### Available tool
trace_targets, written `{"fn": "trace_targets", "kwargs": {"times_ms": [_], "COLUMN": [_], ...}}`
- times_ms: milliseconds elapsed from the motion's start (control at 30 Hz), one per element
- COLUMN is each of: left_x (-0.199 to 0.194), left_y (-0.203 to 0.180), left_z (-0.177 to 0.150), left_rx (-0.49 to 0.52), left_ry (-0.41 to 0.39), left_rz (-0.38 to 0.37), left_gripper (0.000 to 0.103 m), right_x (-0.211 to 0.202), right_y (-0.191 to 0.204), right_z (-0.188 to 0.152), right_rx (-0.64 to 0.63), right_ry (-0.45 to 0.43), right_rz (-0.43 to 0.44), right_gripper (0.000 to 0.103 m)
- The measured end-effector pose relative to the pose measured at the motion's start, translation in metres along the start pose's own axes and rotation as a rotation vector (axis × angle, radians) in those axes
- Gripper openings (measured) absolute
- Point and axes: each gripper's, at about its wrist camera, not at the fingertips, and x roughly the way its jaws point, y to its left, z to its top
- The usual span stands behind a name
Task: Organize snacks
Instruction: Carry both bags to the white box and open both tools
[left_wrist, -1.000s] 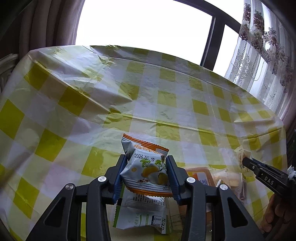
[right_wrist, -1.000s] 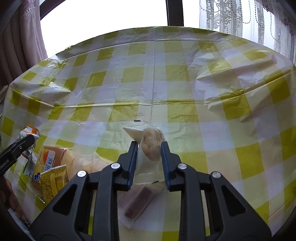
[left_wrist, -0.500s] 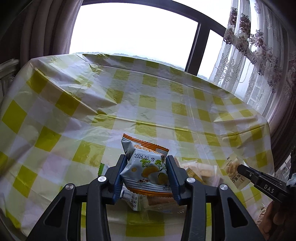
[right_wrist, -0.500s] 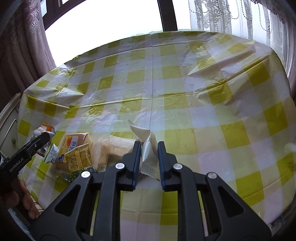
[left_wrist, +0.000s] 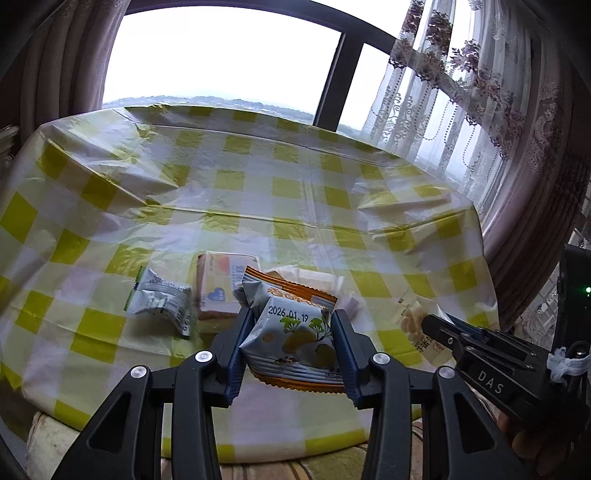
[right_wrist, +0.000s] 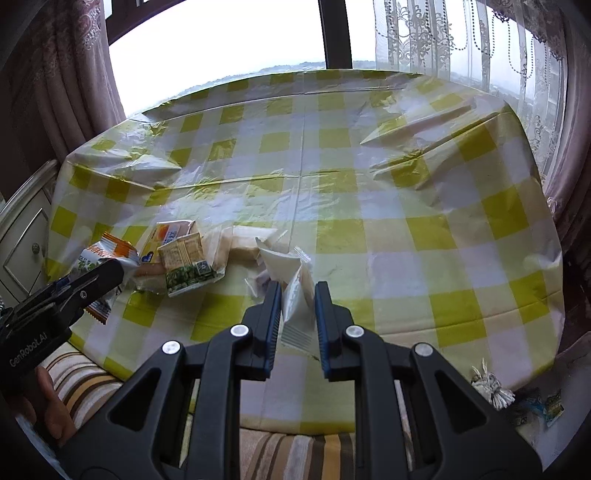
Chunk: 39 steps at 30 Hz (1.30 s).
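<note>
Looking along my left gripper (left_wrist: 291, 341) first, I saw its blue pads clenched on the sides of an orange-edged snack packet (left_wrist: 291, 332) printed with a date, held up off the table over the near edge. Beyond it, the checked tablecloth (left_wrist: 258, 184) ran wide and bare to the far rim under the window (left_wrist: 221, 62), with only creases and raised folds to cross. The remaining snacks sat bunched close to the near edge: a crumpled green-and-white packet (left_wrist: 160, 299) on the left, a pale wrapped cake (left_wrist: 221, 284) just beside it, and a clear wrapper (left_wrist: 314, 277) behind the held packet. At the right of this view my right gripper (left_wrist: 430, 323) came in, gripping a clear packet of pale biscuits (left_wrist: 413, 321). Lace curtains (left_wrist: 443, 110) closed off the right side beyond the table's rim.

From the right wrist camera, my right gripper (right_wrist: 297, 310) was squeezed narrowly on the white-and-clear packet (right_wrist: 295, 295), its jaws having just drawn closer, the wrapper pinched flat between them and lifted above the cloth. The whole right half of the tablecloth (right_wrist: 443, 206) lay free, down to its near hem above a striped cushion (right_wrist: 295, 454). To the left, the pile lay near the cloth's left corner: a yellow-green packet (right_wrist: 184, 262) leaning on an orange-labelled cake (right_wrist: 168, 236). My left gripper (right_wrist: 114, 267) entered at the left edge with its orange packet (right_wrist: 99, 254), a hand (right_wrist: 48, 402) below it. A small cabinet (right_wrist: 22, 236) stood just off the table's left rim.
</note>
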Motion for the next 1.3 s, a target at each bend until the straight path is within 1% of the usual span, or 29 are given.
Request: {"fn": "trace_targets", "kwargs": {"times_ms": [233,467,633,733,967,1167,1233,1267,1300], "left_x": [-0.017,-0.022,-0.024,-0.026,-0.018,-0.018,-0.018,-0.018,-0.018], "left_y": [-0.036,-0.074,-0.100,-0.115,-0.158,-0.197,-0.210,-0.216,-0.222], "left_z": [-0.011,-0.022,-0.031,-0.037,-0.053,-0.070,-0.076,-0.080,-0.083], "left_rx": [0.038,0.072,0.102,0.110,0.146,0.224,0.252,0.264,0.276], "left_ry": [0.004,0.032,0.049,0.066,0.146,0.208,0.231,0.241,0.255], "left_rz": [-0.075,-0.161,-0.210,-0.255,-0.375,-0.448,-0.486,-0.511,-0.540], "left_gripper": [0.044,0.044,0.044,0.044,0.044,0.044,0.045,0.047,0.053], "right_x": [-0.032,-0.067,-0.087,-0.097,-0.111,-0.124,-0.128,-0.130,-0.132], "right_y": [-0.008,-0.027,-0.050,-0.066,-0.111,-0.151,-0.160,-0.165,-0.169], "right_z": [-0.019,-0.038,-0.056,-0.066,-0.090,-0.112,-0.117,-0.120,-0.123], "right_rx": [-0.019,-0.008,0.010,0.031,0.097,0.173,0.193,0.200,0.210], "right_ry": [-0.013,-0.032,-0.036,-0.032,-0.006,0.027,0.036,0.041,0.044], "right_rz": [-0.032,-0.080,-0.120,-0.138,-0.214,-0.274,-0.293,-0.301,-0.318], "right_gripper": [0.021,0.021,0.021,0.021,0.021,0.021,0.022,0.023,0.023]}}
